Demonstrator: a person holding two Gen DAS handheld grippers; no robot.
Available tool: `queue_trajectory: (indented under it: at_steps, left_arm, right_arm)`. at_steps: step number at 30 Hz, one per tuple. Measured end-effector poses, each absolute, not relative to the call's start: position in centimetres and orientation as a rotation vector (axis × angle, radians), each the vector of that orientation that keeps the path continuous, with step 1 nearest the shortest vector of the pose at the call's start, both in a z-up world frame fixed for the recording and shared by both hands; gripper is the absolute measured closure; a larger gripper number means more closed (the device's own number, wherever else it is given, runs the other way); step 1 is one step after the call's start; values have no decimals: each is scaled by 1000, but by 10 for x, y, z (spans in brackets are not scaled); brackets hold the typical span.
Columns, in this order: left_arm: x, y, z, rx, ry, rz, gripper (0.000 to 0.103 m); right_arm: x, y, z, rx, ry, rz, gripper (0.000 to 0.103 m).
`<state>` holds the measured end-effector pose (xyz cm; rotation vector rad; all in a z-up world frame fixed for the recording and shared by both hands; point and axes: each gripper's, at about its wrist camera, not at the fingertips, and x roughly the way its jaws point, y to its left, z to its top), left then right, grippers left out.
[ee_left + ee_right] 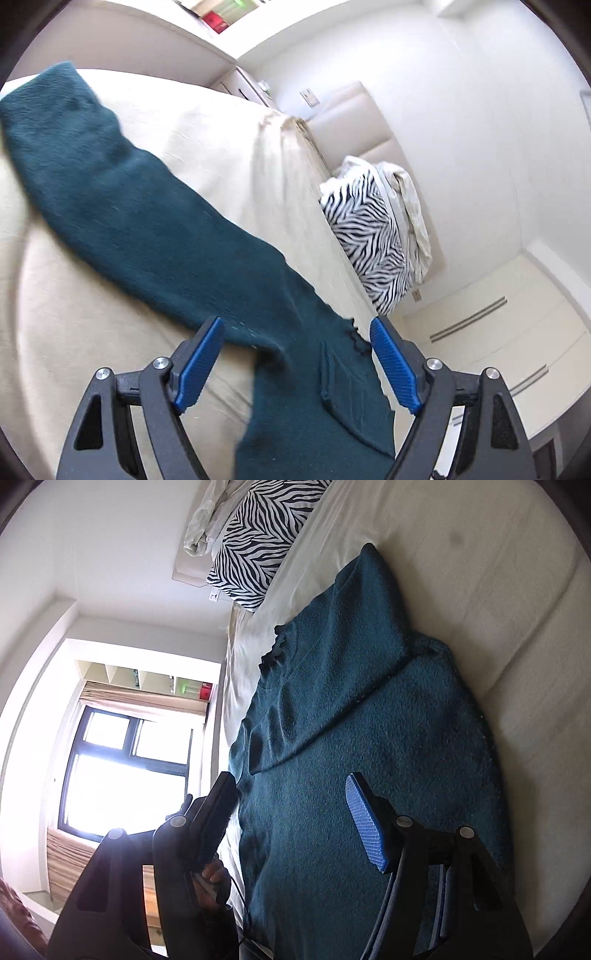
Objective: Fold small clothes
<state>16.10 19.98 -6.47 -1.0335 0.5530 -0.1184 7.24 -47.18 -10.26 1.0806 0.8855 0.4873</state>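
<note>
A: In the left wrist view, from the left: the sleeve (62, 125) of the teal sweater (177, 240) stretches over the cream bed (74, 332). Then come the zebra pillow (369, 240) at the bed's far end and white cabinets (498, 314) on the right. The right view shows none of these cabinets.

B: Yes. In the right wrist view, from the left, there is a bright window (122, 768) with a shelf (147, 679) above it. A hand (212, 877) shows low down, behind the dark finger. Then comes the bed edge, with the pillow (258, 535) at the top, and the sweater (369, 775) lies broad on the bed (498, 590). Here its body shows, with one part folded across it, and the frilled edge (275, 650).

A: How do the tongs stand?

B: The left gripper (297, 354) is spread wide. Its blue pads (199, 365) stand on both sides of the sweater cloth, which runs between them toward the camera. I see no pad pressing on the cloth, so it holds nothing.

A: And the other one?

B: The right gripper (291, 812) is also apart, a little less wide. The sweater lies under and beyond the fingers. The blue pad (365, 823) is over the cloth; the dark finger (218, 812) is at its left border. Whether they touch the cloth I cannot tell, but nothing is clamped.
</note>
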Motion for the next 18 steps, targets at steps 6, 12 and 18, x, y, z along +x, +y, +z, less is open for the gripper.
queue_trajectory:
  at_steps: [6, 12, 18]
  left_arm:
    - [99, 321, -115, -1382, 384, 163, 22]
    - [118, 337, -134, -1487, 339, 196, 29]
    - [149, 353, -150, -1478, 397, 247, 95]
  right_arm:
    - [65, -432, -103, 1087, 908, 512, 41]
    - [64, -411, -102, 1079, 931, 499, 41]
    - [59, -412, -96, 1075, 925, 491, 41]
